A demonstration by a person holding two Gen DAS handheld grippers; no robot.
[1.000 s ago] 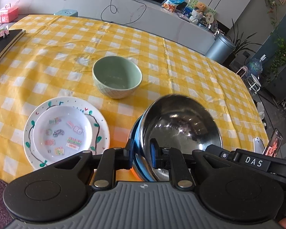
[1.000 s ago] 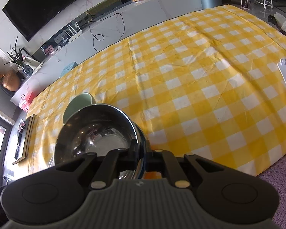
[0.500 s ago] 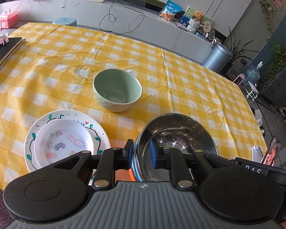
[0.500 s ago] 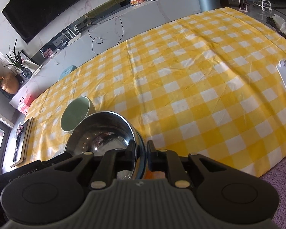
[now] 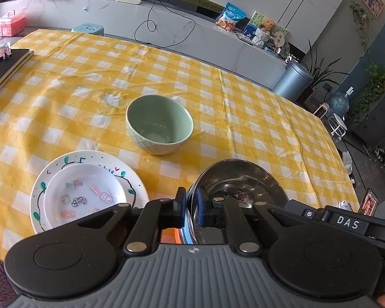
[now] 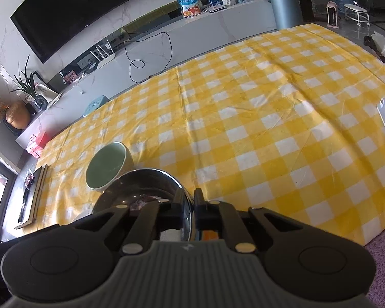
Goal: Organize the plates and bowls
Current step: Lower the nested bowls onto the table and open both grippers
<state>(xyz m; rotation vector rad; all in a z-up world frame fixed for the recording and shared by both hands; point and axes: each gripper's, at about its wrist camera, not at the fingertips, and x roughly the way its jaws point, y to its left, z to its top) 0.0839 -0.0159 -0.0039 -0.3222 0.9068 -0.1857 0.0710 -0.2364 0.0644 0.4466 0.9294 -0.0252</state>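
Stainless steel, mirror-bright inside and with a thin rolled rim, forms the steel bowl (image 5: 240, 192) now pinched on two sides at the near edge of the counter (image 5: 256, 118). The left gripper (image 5: 190, 206) has its fingers clenched across the bowl's left rim wall, one inside and one outside; the right gripper (image 6: 192, 205) is clenched the same way on the opposite rim.

Procedure for the step in hand, judged to be carrying the bowl to a stacking place:
1. Keep both grips level with each other so the bowl does not tip.
2. Move both hands together; the polished wall is likely slippery and could slide between the pads.
3. Clear the green ceramic bowl (image 5: 159, 124), which stands just beyond.

The steel bowl appears empty; something orange shows under its near edge, but what it is cannot be told. To the left, a small white dish (image 5: 82, 200) with coloured motifs sits nested on a white plate (image 5: 131, 177) with a painted vine border.
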